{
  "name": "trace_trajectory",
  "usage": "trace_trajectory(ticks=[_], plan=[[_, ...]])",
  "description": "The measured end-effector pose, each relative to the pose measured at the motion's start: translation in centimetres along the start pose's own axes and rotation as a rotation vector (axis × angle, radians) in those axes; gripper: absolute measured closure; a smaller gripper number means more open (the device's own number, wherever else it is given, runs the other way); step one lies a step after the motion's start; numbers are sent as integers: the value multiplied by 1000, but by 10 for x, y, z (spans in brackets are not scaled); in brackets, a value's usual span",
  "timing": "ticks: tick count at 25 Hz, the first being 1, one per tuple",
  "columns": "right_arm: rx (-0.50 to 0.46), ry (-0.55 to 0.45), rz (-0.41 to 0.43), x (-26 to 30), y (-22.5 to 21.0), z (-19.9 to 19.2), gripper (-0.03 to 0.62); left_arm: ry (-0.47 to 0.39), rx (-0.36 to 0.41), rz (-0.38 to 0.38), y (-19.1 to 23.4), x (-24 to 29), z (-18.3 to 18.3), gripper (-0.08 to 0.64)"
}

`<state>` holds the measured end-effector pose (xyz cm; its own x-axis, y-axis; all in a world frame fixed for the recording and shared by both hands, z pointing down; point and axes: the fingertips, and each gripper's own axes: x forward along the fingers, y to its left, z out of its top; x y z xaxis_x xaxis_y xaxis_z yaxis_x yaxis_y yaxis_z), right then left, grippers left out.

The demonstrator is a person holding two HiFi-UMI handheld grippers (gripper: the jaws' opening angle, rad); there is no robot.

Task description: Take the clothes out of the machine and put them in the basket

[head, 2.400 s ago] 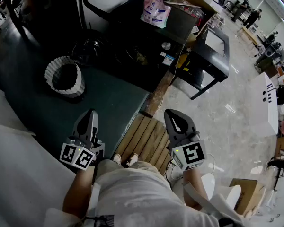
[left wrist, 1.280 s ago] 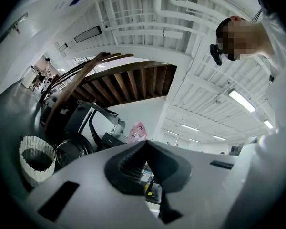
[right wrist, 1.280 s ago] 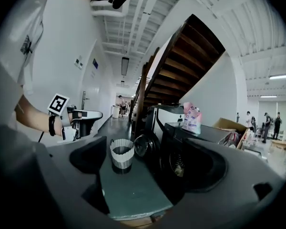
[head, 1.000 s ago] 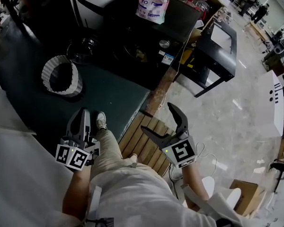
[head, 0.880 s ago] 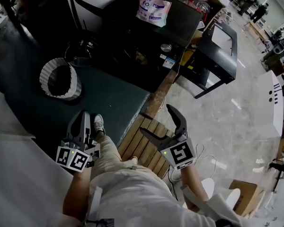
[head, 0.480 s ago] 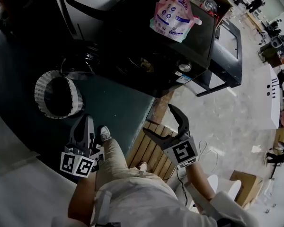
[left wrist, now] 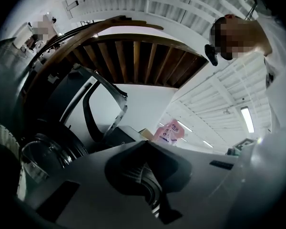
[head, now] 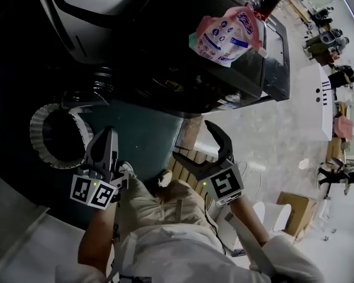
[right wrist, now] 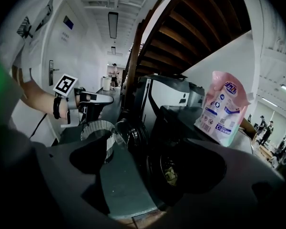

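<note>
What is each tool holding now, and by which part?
Nothing is held. The left tool has its jaws together with nothing between them. The right tool has its jaws apart and empty.

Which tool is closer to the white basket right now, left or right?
Left. The left tool, jaws together, sits just right of the basket rim. The right tool, jaws apart, is much farther right, over the wooden slats.

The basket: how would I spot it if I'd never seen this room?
Find the big dark machine with a pink pouch on top. On the green mat beside it stands the basket, round, open-topped, the only pale ribbed thing there.
</note>
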<state>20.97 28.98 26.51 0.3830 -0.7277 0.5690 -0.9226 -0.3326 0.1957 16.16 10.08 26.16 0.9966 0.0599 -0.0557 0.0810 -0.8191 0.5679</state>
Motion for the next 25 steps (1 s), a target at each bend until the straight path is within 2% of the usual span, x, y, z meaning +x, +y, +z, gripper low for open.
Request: trace_trajectory(ticks=[7, 12, 17, 25], plan=[[2, 32, 58, 64, -10, -80, 110, 17, 45, 16, 27, 35, -54, 546], [-65, 25, 101, 119, -10, -130, 110, 10, 20, 35, 63, 47, -112, 546], [-128, 24, 87, 168, -9, -182, 110, 3, 36, 15, 96, 48, -167, 546], [-169, 34, 49, 237, -11, -243, 110, 23, 70, -25, 154, 36, -238, 546]])
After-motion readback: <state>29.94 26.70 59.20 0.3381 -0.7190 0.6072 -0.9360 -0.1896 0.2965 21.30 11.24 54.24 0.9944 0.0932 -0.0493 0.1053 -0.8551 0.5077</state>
